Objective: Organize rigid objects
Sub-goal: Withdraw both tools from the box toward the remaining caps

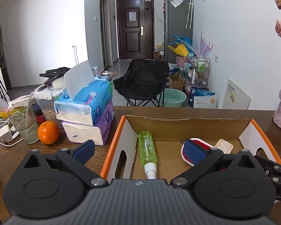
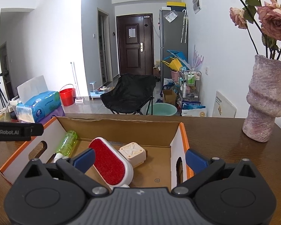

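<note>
Fingers (image 2: pixel 196 160) spread over cardboard box (image 2: pixel 121 124), bristly oval brush (image 2: pixel 107 162).

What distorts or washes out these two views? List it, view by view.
Left wrist view: fisheye bends the table edge and the box rim, corners go black, the left wall is blown out white; the left gripper is sharp. Right wrist view: same barrel curve, the vase leans inward, dark corners; the brush stays crisp.
</note>
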The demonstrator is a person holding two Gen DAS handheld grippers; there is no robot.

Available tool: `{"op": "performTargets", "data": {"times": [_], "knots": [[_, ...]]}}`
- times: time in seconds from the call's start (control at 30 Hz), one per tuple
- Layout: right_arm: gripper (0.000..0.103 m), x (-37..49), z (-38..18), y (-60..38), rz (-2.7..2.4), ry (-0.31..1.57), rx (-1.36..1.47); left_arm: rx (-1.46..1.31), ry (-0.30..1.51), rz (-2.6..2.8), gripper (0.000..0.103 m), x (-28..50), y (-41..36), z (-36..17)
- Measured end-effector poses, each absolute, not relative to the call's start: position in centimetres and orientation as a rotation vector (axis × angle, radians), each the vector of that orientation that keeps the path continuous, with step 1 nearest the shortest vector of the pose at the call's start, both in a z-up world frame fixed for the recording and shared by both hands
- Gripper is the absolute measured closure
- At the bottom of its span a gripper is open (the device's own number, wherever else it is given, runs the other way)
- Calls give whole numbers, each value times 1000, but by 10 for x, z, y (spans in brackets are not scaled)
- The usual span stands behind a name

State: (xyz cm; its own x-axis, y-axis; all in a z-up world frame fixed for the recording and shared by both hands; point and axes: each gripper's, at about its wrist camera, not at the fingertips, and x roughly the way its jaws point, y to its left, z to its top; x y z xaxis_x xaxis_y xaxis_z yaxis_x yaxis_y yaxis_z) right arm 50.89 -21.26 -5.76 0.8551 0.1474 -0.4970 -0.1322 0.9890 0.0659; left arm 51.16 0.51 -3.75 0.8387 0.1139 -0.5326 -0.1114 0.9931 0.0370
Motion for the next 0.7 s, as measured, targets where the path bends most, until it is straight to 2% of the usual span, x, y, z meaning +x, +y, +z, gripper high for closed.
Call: {"op": "performTargets", "data": {"times": [0.7], "knots": [[0,458,-51,-214,113,505,25,-33,536,108,0,454,15,-25]]}}
